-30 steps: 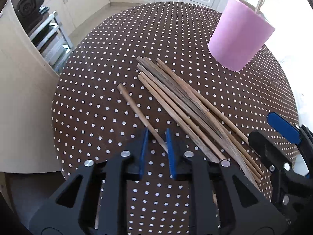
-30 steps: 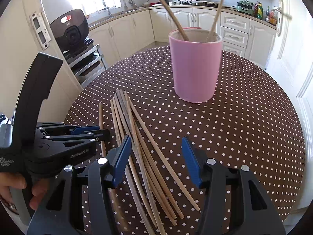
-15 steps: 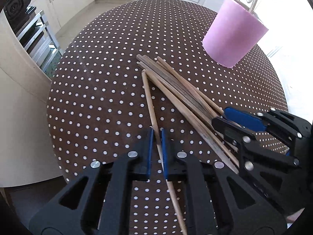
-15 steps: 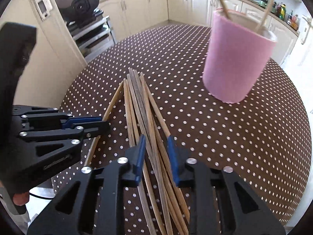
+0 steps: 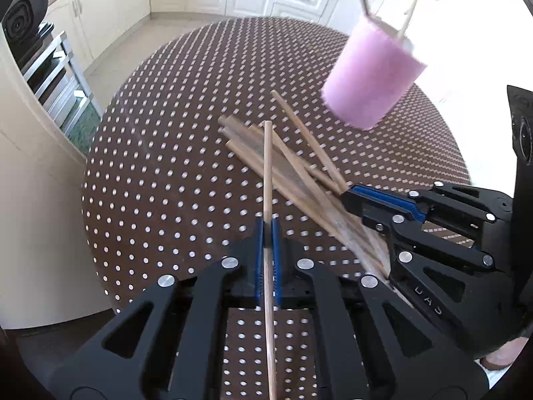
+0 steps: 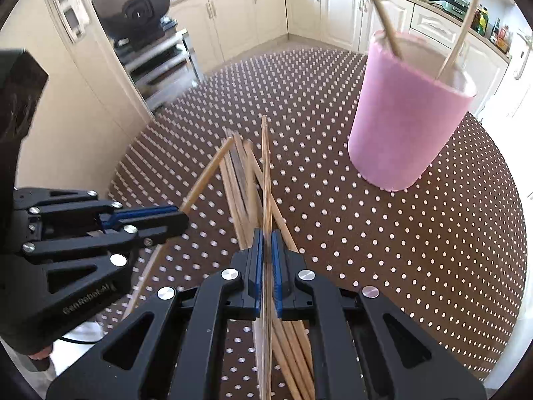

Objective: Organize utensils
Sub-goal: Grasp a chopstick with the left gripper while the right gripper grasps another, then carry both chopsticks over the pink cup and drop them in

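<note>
We see the worktop dark brown with small white polka dots; the cup is plain pink with a pale inside; the chopsticks are tan and brown wood; each claw, left and right, is black with blue pads; the cabinets are cream.

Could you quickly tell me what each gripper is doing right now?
Left gripper: closed on a thin wooden chopstick.
Right gripper: closed on another wooden chopstick.
</note>
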